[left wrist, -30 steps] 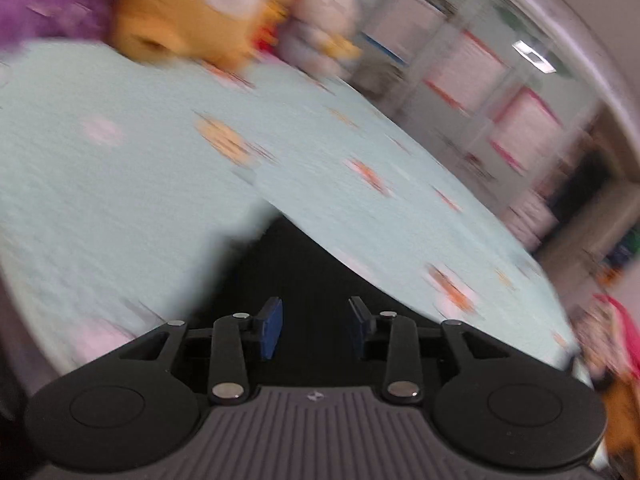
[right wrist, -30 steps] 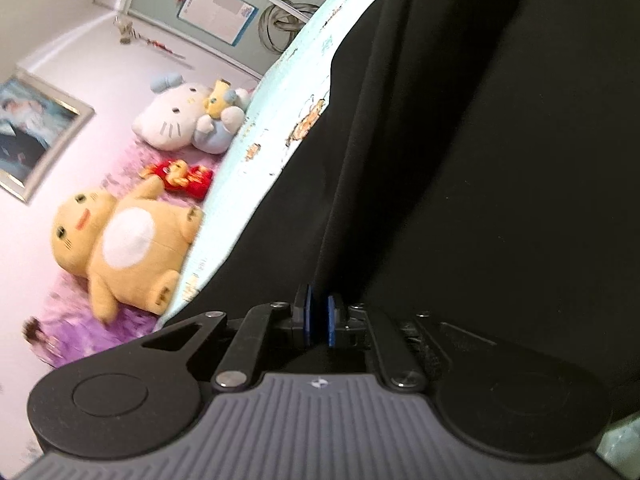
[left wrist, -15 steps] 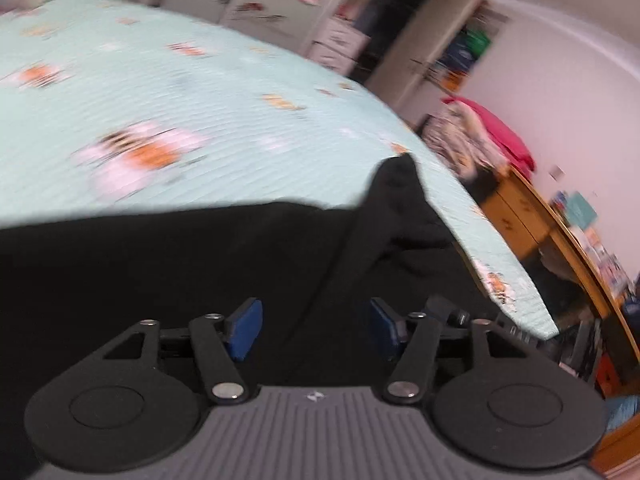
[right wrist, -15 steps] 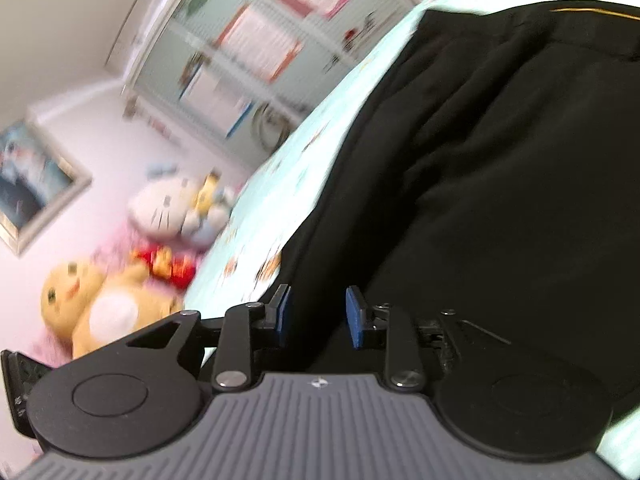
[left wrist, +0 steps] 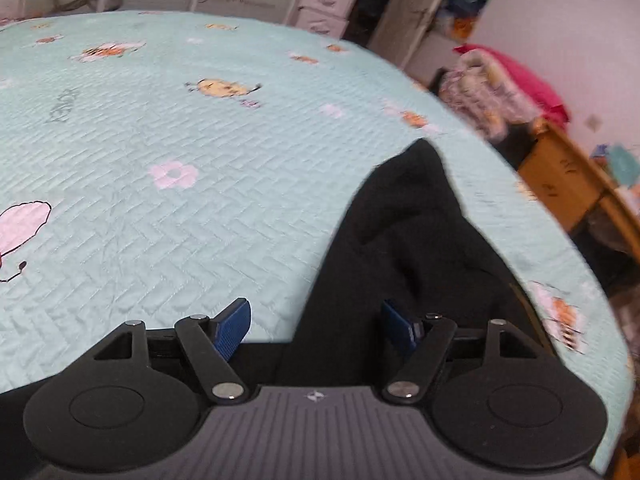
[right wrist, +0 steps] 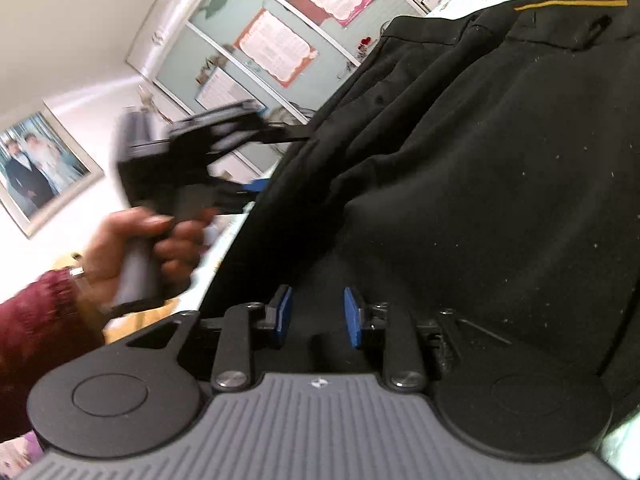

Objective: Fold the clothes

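Observation:
A black garment (left wrist: pixel 420 240) lies on the mint quilted bedspread (left wrist: pixel 160 140), one pointed end reaching toward the bed's far right side. My left gripper (left wrist: pixel 316 328) hovers over that end. Its jaws are opening, the garment's edge runs under the gap, and the blue pads (left wrist: pixel 234 328) press on nothing. In the right wrist view the same black garment (right wrist: pixel 480 160), with a thin yellow stripe (right wrist: pixel 572 4), fills the frame. My right gripper (right wrist: pixel 316 316) sits low over it, partly open, no cloth pinched. A hand (right wrist: pixel 132 240) in a maroon sleeve holds the blurred left gripper (right wrist: pixel 272 162) at the garment's left edge.
Off the bed's right side stand a wooden cabinet (left wrist: pixel 560 176) and a heap of pink and patterned clothes (left wrist: pixel 500 92). White drawers and cupboards (left wrist: pixel 320 0) line the far wall. Glass doors with posters (right wrist: pixel 280 48) and a framed photo (right wrist: pixel 36 160) lie beyond the garment.
The left gripper swung from the plush-toy end of the bed across to the garment's pointed end, with jaws widening. The right gripper went from shut to partly open, and the left hand came into its view.

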{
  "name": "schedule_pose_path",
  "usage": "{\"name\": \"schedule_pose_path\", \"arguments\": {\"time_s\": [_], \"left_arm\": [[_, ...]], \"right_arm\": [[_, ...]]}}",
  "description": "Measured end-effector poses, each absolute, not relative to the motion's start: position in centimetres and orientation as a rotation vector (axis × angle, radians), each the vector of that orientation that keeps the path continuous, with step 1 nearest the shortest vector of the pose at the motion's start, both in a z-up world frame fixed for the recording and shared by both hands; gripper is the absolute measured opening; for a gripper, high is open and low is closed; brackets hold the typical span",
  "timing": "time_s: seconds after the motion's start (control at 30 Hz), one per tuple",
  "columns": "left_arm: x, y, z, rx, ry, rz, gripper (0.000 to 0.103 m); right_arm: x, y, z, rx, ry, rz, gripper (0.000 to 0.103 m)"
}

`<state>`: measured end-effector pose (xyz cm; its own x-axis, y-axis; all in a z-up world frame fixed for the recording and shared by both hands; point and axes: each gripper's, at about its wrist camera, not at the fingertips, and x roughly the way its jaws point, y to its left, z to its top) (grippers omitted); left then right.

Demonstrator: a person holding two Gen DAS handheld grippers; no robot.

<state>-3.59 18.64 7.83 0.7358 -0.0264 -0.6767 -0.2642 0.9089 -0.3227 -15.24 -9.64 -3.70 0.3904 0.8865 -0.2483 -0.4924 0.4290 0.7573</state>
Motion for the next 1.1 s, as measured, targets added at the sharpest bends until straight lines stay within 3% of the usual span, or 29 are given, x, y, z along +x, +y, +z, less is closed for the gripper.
{"name": "schedule_pose_path", "arguments": {"time_s": [0.03,0.13,0.3,0.33,0.5,0.7,0.87,0.97,1.1], "left_arm": [[-3.4,18.4,7.9,-0.411,0.736,0.126,0.071],[-2.7,17.7,8.3,-0.386,0.731,0.100,0.017],[-5.9,13.3,13.2,-0.252,0.627,-0.025,0.013],[-7.4,11.9,14.7,-0.226,0.595,-0.072,0.007],[-14.7,4.1,18.8,-0.043,0.524,-0.289,0.007],[-16.9,-3.1,10.1,0.182,0.700,-0.358,0.011],[-17.7,-3.1,6.6,0.096,0.724,-0.303,0.017],[-19.6,-1.3,7.8,-0.026,0.688,-0.280,0.029],[-23.8,2.7,8.9,-0.227,0.671,-0.224,0.036]], "right_arm": [[-15.2,-9.9,-3.9,0.666,0.709,0.969,0.030],[-14.8,-10.5,-4.0,0.705,0.704,0.993,0.032],[-14.8,-10.5,-4.2,0.737,0.695,1.006,0.032],[-14.7,-10.5,-4.2,0.739,0.693,1.007,0.032],[-14.9,-10.8,-3.8,0.749,0.684,0.987,0.032],[-17.1,-17.0,-2.0,0.813,0.709,0.822,0.036],[-17.9,-24.1,-1.9,0.812,0.750,0.702,0.041],[-17.9,-26.7,-1.4,0.828,0.707,0.622,0.062],[-16.1,-28.4,-2.1,1.032,0.660,0.568,0.062]]}}
